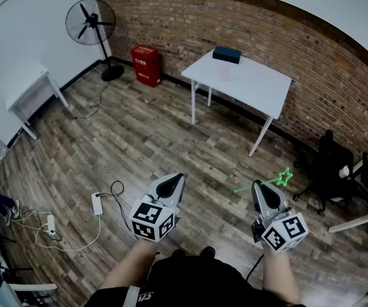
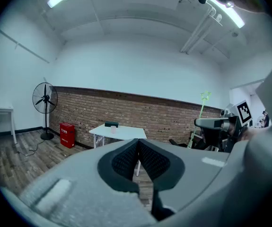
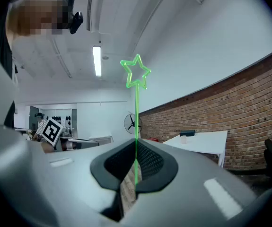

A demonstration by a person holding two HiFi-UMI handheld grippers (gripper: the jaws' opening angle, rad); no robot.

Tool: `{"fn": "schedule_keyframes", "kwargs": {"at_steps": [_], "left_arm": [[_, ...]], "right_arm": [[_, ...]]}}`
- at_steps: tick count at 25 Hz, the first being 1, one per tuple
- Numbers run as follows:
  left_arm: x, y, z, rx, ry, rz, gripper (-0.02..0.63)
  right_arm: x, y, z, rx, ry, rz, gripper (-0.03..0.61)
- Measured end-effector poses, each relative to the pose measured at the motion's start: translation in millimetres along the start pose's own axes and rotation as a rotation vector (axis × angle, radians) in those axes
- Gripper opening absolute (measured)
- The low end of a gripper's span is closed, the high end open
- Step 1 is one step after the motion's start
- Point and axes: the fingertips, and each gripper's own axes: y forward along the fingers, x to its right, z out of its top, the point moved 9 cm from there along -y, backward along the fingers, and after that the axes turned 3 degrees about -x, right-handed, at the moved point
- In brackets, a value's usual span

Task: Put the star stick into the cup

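Right gripper (image 3: pixel 136 151) is clamped on a thin green stick with an outline star (image 3: pixel 136 108), star end uppermost. Left gripper (image 2: pixel 138 148) has its jaws together with nothing between them.

A small pale cup (image 1: pixel 224 74) sits on a white rectangular table (image 1: pixel 257 91) beside a dark teal box (image 1: pixel 226 55), well apart from both grippers. Wooden plank floor (image 1: pixel 171 139) lies between. A black office chair (image 1: pixel 331 168) stands to the right.

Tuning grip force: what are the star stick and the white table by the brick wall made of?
Star stick: likely plastic, translucent neon green, glossy. It is a thin rod with a hollow star outline and looks almost glowing. Table: white top, smooth and matte, probably laminate or painted board. Its thin white legs look like metal.
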Motion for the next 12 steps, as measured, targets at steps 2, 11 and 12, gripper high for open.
{"fn": "schedule_keyframes", "kwargs": {"at_steps": [2,11,12], "left_arm": [[2.5,2.7,-0.1,0.001,0.004,0.003,0.006],[14.3,28.8,15.2,-0.013,0.060,-0.043,0.006],[15.5,33.5,21.0,-0.008,0.075,-0.051,0.006]], "right_arm": [[3.3,-1.6,-0.7,0.002,-0.001,0.003,0.006],[21.5,-5.0,0.0,0.005,0.013,0.026,0.006],[24.6,-5.9,0.3,0.005,0.013,0.027,0.006]]}}
